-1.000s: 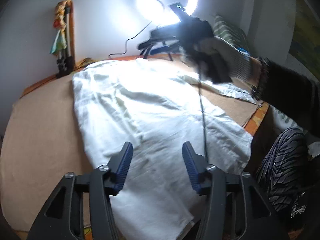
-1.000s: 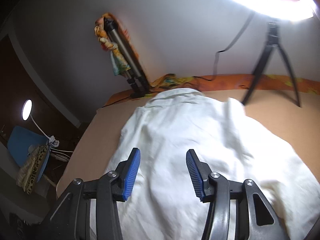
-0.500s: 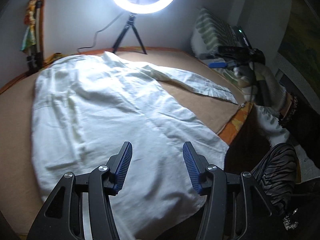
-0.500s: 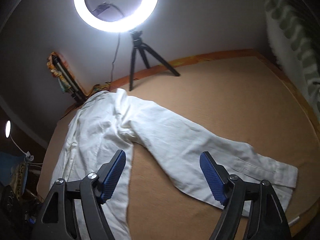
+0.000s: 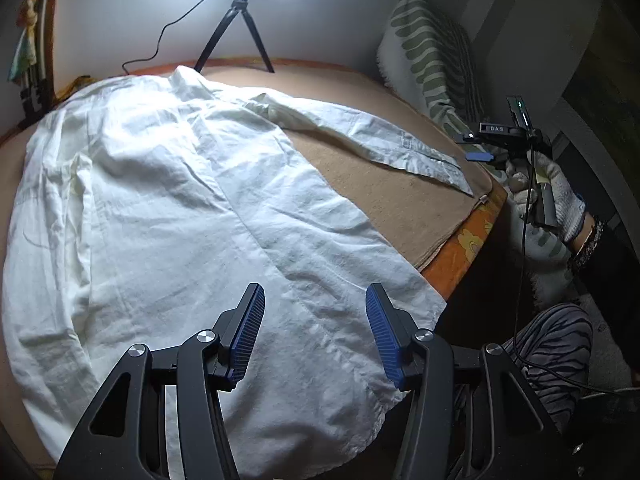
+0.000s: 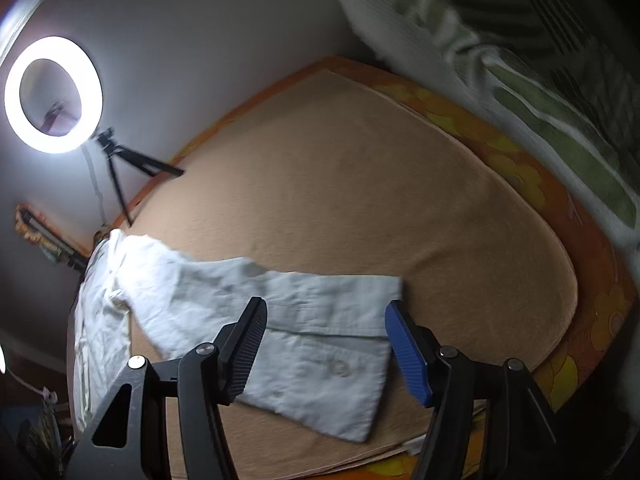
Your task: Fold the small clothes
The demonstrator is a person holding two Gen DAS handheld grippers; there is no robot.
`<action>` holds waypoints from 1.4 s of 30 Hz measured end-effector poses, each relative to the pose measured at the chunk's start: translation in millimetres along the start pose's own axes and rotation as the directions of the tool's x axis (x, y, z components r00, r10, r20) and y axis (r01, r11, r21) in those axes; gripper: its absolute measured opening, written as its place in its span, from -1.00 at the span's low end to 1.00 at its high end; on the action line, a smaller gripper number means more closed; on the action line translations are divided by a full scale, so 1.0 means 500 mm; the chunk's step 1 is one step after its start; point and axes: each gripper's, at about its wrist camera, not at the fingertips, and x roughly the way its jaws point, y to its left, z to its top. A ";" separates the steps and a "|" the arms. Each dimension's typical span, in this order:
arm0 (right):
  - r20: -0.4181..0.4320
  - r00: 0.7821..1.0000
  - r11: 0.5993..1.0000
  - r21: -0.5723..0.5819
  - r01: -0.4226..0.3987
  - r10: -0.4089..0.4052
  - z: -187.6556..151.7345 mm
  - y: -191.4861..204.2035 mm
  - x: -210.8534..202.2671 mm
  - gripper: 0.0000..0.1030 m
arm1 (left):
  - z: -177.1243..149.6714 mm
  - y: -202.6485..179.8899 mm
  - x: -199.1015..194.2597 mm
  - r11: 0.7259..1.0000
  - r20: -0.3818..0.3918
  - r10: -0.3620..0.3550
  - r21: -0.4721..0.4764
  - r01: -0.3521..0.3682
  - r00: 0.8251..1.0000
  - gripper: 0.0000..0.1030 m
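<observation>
A white shirt (image 5: 180, 184) lies spread on the tan blanket (image 5: 400, 200), one sleeve (image 5: 360, 128) stretched out to the right. My left gripper (image 5: 314, 292) hovers open over the shirt's lower hem with nothing between its blue pads. In the right wrist view the sleeve cuff (image 6: 320, 368) lies flat under my right gripper (image 6: 326, 304). Its jaws are closing and stand astride the cuff, with the pads clear of the cloth. The left wrist view shows the right gripper (image 5: 476, 146) in a gloved hand (image 5: 560, 196), just past the cuff's tip at the bed's edge.
A lit ring light on a small tripod (image 5: 240, 20) stands by the back wall. A green-patterned pillow (image 5: 432, 60) leans at the right. The bed's orange floral edge (image 5: 468, 240) drops off near the cuff, beside the person's striped trouser leg (image 5: 552, 340). Another tripod (image 5: 36, 80) stands far left.
My right gripper swung from over the shirt's body out to the sleeve cuff at the bed's right edge, rolling as it went. My left gripper drifted toward the hem, still open.
</observation>
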 end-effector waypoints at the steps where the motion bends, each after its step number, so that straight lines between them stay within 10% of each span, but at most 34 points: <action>1: -0.002 1.000 1.000 0.018 0.006 -0.006 0.001 -0.013 0.007 0.26 | 0.002 0.004 0.002 1.000 -0.008 0.002 -0.015 -0.002 1.000 0.00; 9: -0.031 0.999 0.999 -0.003 0.038 -0.038 0.014 -0.022 0.063 -0.10 | 0.008 0.018 0.003 0.998 -0.034 0.030 -0.058 -0.032 0.999 0.00; 14: -0.041 0.999 0.997 -0.078 0.016 -0.020 0.001 0.014 0.073 -0.91 | 0.010 0.023 -0.003 0.997 -0.032 0.027 -0.078 -0.029 0.999 0.00; 26: 0.033 0.979 0.949 -0.253 -0.188 0.203 -0.093 0.208 -0.054 -0.96 | 0.013 0.066 -0.009 0.981 0.025 -0.046 -0.189 0.050 0.999 0.00; 35: -0.185 0.888 0.779 -0.427 -0.459 0.421 -0.274 0.421 -0.084 -0.96 | 0.001 0.104 -0.014 0.921 0.099 -0.173 -0.335 0.196 0.980 0.00; 42: -0.346 0.834 0.682 -0.481 -0.551 0.430 -0.380 0.494 -0.058 -0.96 | -0.015 0.122 0.023 0.846 0.134 -0.269 -0.440 0.301 0.954 0.00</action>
